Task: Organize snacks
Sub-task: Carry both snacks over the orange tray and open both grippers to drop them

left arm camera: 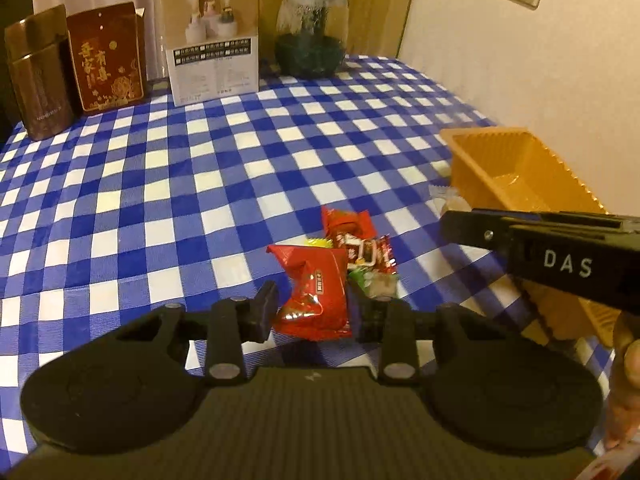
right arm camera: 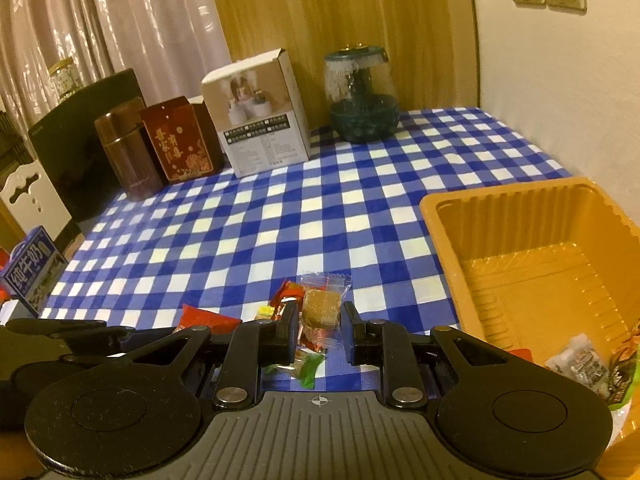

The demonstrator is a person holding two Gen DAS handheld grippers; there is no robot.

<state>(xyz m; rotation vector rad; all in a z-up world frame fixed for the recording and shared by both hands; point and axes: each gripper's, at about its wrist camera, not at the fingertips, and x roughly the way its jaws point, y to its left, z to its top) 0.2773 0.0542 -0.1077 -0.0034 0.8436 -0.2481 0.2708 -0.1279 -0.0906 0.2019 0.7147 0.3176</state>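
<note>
1. We find the left gripper (left arm camera: 314, 312) clamped on a red packet (left arm camera: 316, 296); its right finger is hidden.
2. The right gripper (right arm camera: 320, 334) grips a clear-wrapped brown snack (right arm camera: 320, 308) beside the orange tray (right arm camera: 500, 220), whose contents are cut off.

Your left gripper (left arm camera: 316, 312): matte black, 2 round discs beside a ribbed grey plate, silver screws at the linkage pivots | your right gripper (right arm camera: 320, 334): same build, small crosshair mark on its plate, white "DAS" lettering on its black side seen from the left wrist | your fingers (left arm camera: 632, 364): no sleeve visible
</note>
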